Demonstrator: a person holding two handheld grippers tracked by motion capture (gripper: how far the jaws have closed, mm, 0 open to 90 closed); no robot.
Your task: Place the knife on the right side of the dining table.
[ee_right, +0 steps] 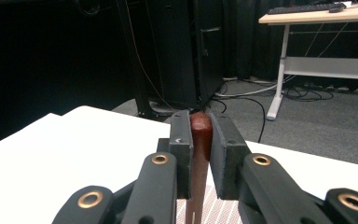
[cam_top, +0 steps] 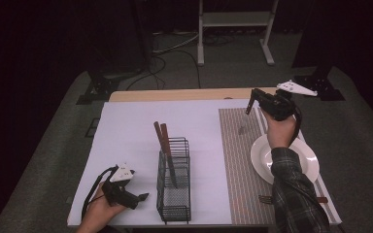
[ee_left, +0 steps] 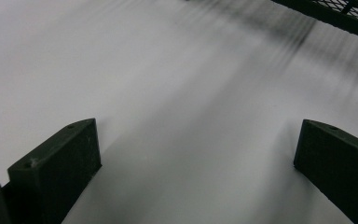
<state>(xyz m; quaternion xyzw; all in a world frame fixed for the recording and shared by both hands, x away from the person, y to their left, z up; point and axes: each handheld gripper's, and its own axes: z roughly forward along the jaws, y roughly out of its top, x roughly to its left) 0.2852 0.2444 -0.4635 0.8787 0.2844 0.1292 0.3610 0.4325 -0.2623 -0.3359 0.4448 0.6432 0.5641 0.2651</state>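
My right gripper (cam_top: pixel 249 108) is raised over the far end of the striped placemat (cam_top: pixel 238 165), shut on the red-brown handle (ee_right: pixel 200 130) of a utensil. Its metal end (cam_top: pixel 243 129) hangs down just above the mat; I cannot tell what kind of utensil it is. My left gripper (cam_top: pixel 142 197) rests low near the table's front left, jaws wide open with only bare white tabletop (ee_left: pixel 182 93) between them. A black wire caddy (cam_top: pixel 175 187) stands just right of it and holds two brown-handled utensils (cam_top: pixel 161 138).
A white plate (cam_top: pixel 305 162) lies on the placemat under the right forearm. A fork (cam_top: pixel 266 199) lies on the mat near the front edge. The caddy's base (ee_left: pixel 340 16) crosses the top right of the left gripper view. Desks and cables stand beyond the table.
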